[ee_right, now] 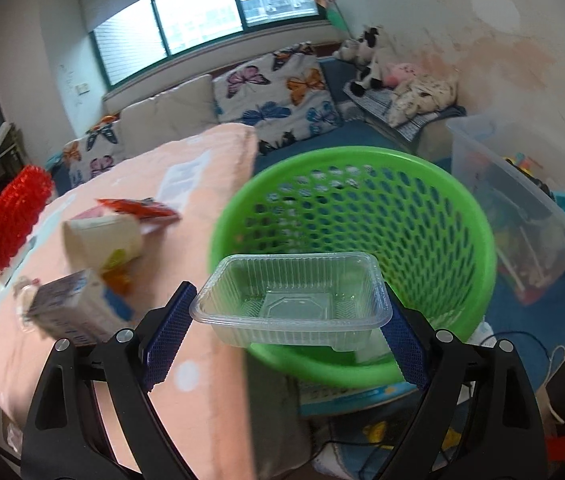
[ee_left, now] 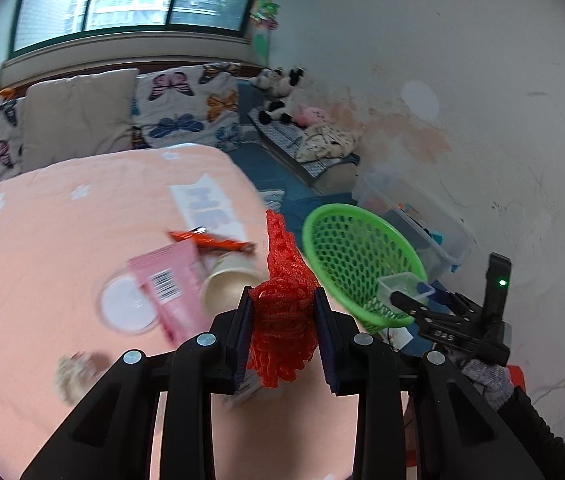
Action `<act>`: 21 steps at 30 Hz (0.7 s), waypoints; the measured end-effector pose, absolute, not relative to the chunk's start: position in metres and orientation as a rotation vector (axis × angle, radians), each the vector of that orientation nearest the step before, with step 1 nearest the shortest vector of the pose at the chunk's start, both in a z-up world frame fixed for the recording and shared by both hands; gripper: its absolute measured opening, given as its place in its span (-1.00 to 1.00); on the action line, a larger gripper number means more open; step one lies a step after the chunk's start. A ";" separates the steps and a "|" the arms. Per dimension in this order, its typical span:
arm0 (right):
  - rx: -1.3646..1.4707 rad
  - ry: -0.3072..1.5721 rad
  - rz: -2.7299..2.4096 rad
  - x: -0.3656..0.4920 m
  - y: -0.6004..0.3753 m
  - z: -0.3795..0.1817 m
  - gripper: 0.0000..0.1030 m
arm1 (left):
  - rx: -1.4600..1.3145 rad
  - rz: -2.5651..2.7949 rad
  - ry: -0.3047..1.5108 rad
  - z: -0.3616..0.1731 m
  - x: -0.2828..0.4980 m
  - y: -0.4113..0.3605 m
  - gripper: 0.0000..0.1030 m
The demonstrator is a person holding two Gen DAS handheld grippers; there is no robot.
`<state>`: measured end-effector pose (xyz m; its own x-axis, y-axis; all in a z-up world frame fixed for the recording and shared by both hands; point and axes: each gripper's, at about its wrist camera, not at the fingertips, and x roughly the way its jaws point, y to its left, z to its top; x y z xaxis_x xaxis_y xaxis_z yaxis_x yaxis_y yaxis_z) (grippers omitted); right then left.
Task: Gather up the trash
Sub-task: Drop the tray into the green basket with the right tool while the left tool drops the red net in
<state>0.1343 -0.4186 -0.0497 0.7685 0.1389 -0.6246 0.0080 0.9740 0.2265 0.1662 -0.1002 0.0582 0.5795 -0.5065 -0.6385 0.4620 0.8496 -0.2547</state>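
Now right tongs (ee_right: 290, 312) clamp clear tray (ee_right: 292, 300) above green basket (ee_right: 462, 216); left tongs (ee_left: 284, 320) clamp red netting (ee_left: 282, 300).

"HE" reads on the bedcover's white patch (ee_left: 206, 204); "DAS" on the right gripper (ee_left: 402, 300).

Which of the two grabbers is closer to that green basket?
Right. The right gripper, holding a clear tray, is at the green basket rim; the left gripper, holding red netting, is over the bed.

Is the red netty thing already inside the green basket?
No, the red net is pinched in the left gripper over the pink bed, apart from the green basket.
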 end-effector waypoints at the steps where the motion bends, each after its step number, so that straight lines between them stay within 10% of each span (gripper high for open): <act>1: 0.231 0.697 0.069 0.137 -0.423 -0.052 0.71 | -0.056 -0.578 0.768 0.059 0.170 -0.108 -0.44; 21: 0.324 0.697 0.026 0.130 -0.475 -0.063 0.84 | 0.085 -0.688 0.879 0.027 0.222 -0.253 -0.43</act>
<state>0.1303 -0.4749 -0.0634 0.7684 0.1308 -0.6264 0.0840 0.9498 0.3014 0.2218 -0.2528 0.0269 0.4390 -0.5194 -0.7331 0.5869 0.7836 -0.2037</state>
